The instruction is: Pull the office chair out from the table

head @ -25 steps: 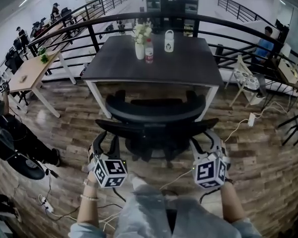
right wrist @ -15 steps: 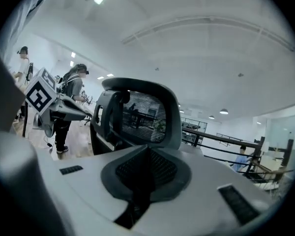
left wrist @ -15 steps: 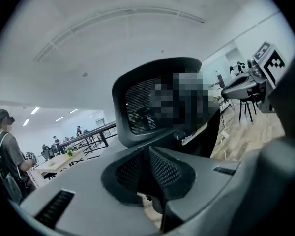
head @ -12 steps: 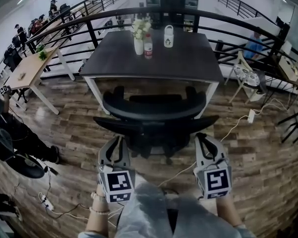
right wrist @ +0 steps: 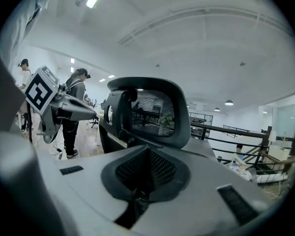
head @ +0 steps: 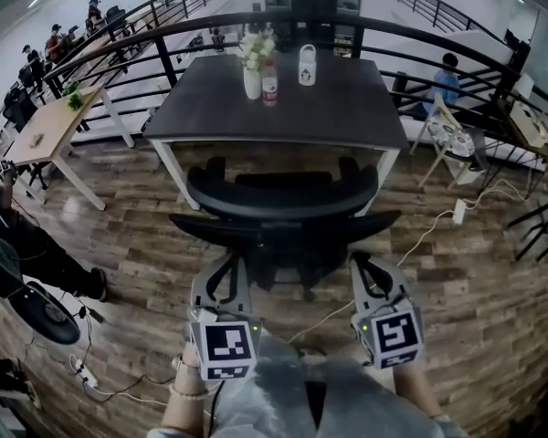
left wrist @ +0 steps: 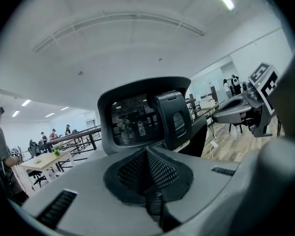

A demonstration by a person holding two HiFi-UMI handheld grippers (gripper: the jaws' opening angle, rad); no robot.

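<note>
Dark table (head: 347, 108) bears vase (head: 252, 82), bottle (head: 270, 89) and jug (head: 306, 65).

Jaws of the left grey two-jaw gripper (head: 226, 265) have just been closing and now meet, nothing between them. The right grey two-jaw gripper (head: 362, 267) is pressed together too, empty. Both point forward, tilted slightly down, side by side.

The head view looks steeply down from above and behind the office chair (head: 283, 203), with the table (head: 347, 108) beyond it. Both gripper views sit low just behind the chair, facing it nearly level from close by; all three views share the chair.
</note>
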